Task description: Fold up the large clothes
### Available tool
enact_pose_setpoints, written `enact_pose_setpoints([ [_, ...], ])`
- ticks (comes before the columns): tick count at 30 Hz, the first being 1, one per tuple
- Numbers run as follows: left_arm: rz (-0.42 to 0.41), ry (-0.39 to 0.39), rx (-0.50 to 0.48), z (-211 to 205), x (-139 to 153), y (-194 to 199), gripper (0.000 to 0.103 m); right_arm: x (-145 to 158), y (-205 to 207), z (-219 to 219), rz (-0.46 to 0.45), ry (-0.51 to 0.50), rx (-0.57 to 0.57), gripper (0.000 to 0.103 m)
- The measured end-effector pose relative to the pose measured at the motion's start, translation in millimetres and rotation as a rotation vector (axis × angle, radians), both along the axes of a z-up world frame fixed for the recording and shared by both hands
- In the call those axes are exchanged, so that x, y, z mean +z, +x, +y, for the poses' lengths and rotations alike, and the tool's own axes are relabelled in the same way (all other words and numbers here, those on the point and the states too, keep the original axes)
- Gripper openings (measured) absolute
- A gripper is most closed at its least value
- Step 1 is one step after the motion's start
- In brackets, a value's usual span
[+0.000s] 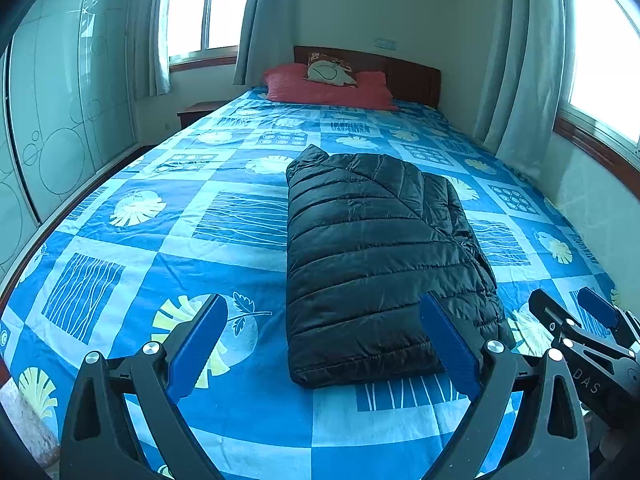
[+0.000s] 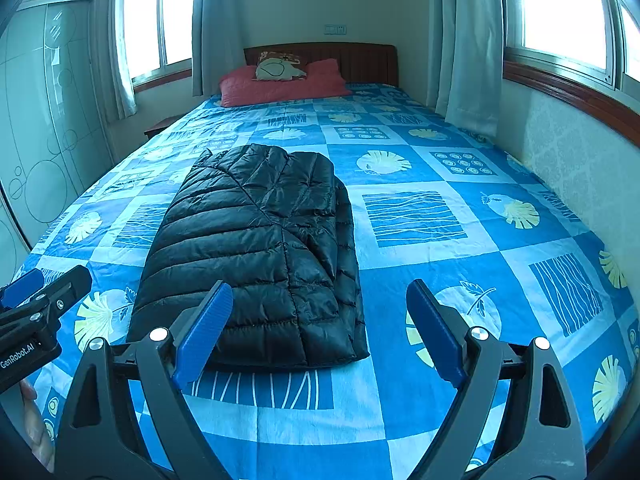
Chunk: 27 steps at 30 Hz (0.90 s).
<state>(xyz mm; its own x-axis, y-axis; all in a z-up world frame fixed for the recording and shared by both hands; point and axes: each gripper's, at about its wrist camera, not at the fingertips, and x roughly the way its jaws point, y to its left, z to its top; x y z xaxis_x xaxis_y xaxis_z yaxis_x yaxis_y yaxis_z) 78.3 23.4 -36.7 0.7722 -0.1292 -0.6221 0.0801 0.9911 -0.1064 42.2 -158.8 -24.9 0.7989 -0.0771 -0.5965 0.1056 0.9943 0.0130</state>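
- While the left wrist view looks down the bed (image 1: 248,408), the left gripper (image 1: 324,344) hangs with its blue pads spread wide and nothing between them.
- Its right-hand finger (image 1: 448,348) overlaps the near right corner of the black puffer jacket (image 1: 376,256) in this view; whether it touches the cloth I cannot tell.
- That jacket lies folded into a thick rectangular bundle on the blue patterned bedspread, running lengthwise toward the headboard (image 1: 412,76), right of the view's middle.
- At the right edge the right gripper (image 1: 568,308) shows from the side, close beside the left one.
- Red pillows (image 1: 328,90) and a small printed cushion (image 1: 330,70) sit at the head of the bed.
- From the right wrist view, the right gripper (image 2: 320,328) also stands wide, holding nothing.
- Its left-hand finger (image 2: 204,336) overlaps the jacket's (image 2: 256,248) near edge; contact is unclear.
- Here the folded jacket lies left of centre, flat on the bed (image 2: 420,280), well short of the pillows (image 2: 280,84).
- At the left edge the left gripper (image 2: 32,300) juts in, and part of a hand (image 2: 36,428) shows below it.
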Motion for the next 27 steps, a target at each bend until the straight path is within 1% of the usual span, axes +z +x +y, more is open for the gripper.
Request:
enact_pose_setpoints([
  [10,-0.027,0.019,-0.003,-3.7,3.3,-2.8,0.095,-1.7,-0.3,-0.5,0.002,0.003,0.0,0.088],
  [17,-0.032,0.053,-0.013,-11.0,3.6,-2.9,0.096,-2.0,-0.9,0.0,0.004,-0.001,-0.001,0.088],
  [27,-0.022,0.028,0.001,-7.7,1.7,-1.7,0.096,-3.8,-2.5,-3.7,0.006,0.001,-0.007,0.088],
])
